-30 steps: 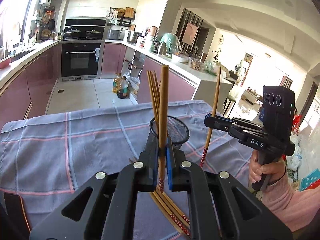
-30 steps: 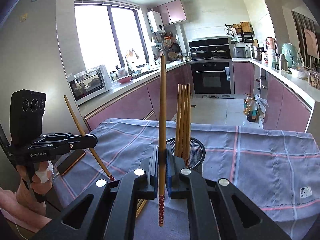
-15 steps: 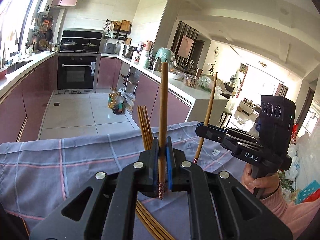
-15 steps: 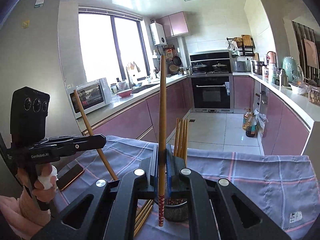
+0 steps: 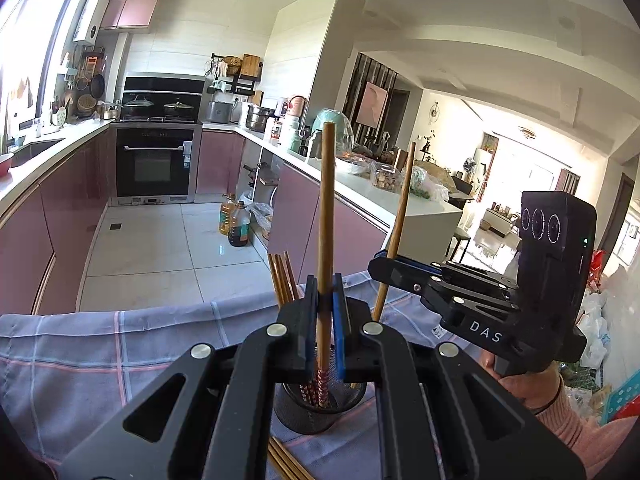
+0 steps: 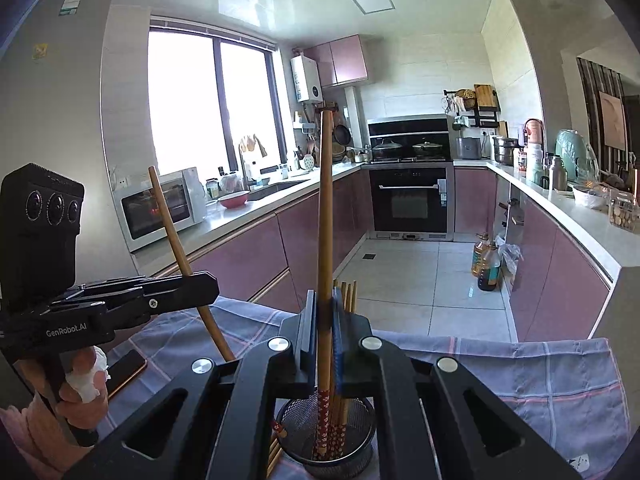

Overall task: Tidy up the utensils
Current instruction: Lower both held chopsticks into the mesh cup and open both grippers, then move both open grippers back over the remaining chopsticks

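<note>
Evidently light, stiff and slick, each chopstick (image 5: 325,216) sits clamped near its patterned end, left tongs (image 5: 325,320) and right tongs (image 6: 325,320) alike, probably above the mesh holder (image 6: 326,450).

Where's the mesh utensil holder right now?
The mesh holder sits on the plaid cloth directly beneath both grippers, bottom centre in each wrist view, with chopsticks standing in it and loose ones lying beside it.
</note>
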{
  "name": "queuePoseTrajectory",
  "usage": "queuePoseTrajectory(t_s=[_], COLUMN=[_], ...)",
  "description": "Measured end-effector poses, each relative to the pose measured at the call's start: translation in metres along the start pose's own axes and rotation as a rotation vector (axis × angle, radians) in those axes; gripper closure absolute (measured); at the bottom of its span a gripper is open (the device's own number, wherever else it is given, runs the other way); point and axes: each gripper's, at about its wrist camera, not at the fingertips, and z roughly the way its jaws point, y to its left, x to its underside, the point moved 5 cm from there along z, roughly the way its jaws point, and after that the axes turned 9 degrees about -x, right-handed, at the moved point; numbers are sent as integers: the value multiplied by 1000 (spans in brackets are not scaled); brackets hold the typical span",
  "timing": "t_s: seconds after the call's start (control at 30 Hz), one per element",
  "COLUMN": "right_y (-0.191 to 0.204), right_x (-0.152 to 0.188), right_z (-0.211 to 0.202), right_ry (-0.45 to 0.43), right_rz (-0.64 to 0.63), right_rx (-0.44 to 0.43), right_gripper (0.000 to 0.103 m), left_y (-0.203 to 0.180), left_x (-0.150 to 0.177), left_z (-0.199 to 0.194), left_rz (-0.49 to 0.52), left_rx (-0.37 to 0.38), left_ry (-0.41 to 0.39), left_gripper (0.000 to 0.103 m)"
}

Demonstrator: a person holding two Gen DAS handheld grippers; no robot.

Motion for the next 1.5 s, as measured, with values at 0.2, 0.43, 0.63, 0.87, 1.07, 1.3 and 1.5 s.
queuePoseTrajectory(t_s=[0.2,0.43,0.63,0.87,1.07,1.3,1.5], right_y=[-8,-15,-23,-28,-30,-33,-20], right_x=[16,41,55,60,60,60,56], right_z=[19,37,51,60,64,57,35], right_ry=[61,168,254,293,293,261,205], right_rz=[8,32,58,91,111,133,117], right_rx=[13,24,26,18,24,19,-10], right_gripper=[97,97,97,97,96,89,79], left_y=[-10,-18,-15,-6,-1,4,12], left_x=[17,39,43,44,45,45,48], left_z=[12,28,49,75,91,87,61], left_rz=[45,96,107,103,83,77,77], left_rx=[-20,-11,-15,-28,-48,-74,-103], left_ry=[78,172,240,291,315,281,209], left_gripper=[95,95,95,95,94,87,74])
